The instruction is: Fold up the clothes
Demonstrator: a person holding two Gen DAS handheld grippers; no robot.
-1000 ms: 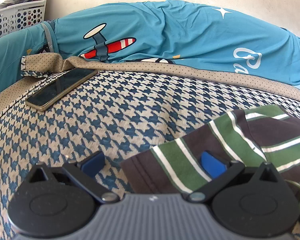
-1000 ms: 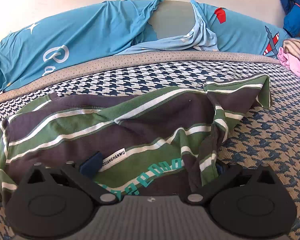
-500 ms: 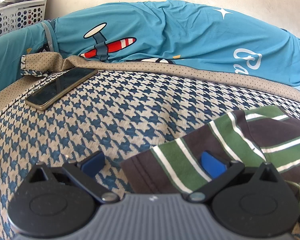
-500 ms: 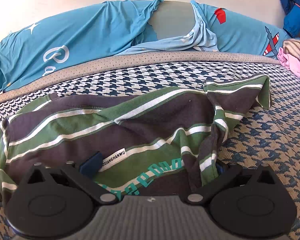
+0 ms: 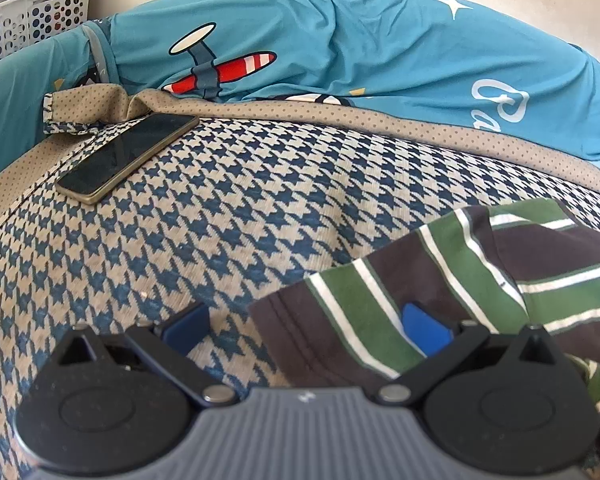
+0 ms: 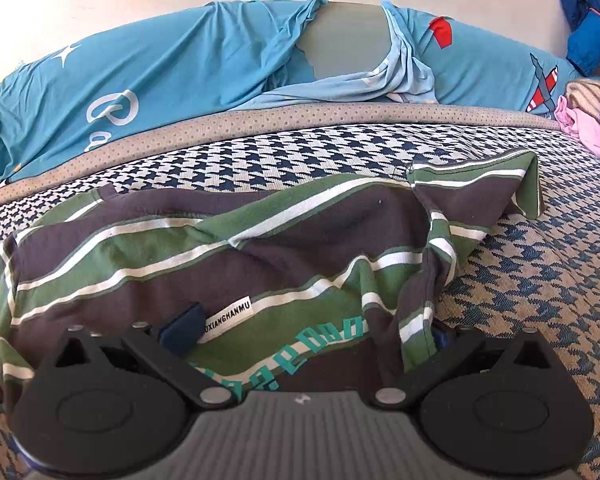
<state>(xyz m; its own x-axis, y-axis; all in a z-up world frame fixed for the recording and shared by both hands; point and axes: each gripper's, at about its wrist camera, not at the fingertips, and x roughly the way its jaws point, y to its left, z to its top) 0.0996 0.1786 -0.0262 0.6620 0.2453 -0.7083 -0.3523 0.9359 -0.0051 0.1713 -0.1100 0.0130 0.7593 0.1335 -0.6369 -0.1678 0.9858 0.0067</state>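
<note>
Both-handed, spread fingers (image 6: 184,326) straddle the striped shirt (image 6: 228,256).

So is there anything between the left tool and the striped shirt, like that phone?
Nothing visible. The left tool is open at the edge of the striped shirt, one fingertip already over the fabric. The phone lies far ahead to the left on the houndstooth cover, clear of the shirt.

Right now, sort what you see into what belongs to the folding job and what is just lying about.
For the job:
striped shirt
left tongs, open over its edge
right tongs, open over its collar

Lying about:
phone
white basket
blue airplane sheet
pink clothes
</note>
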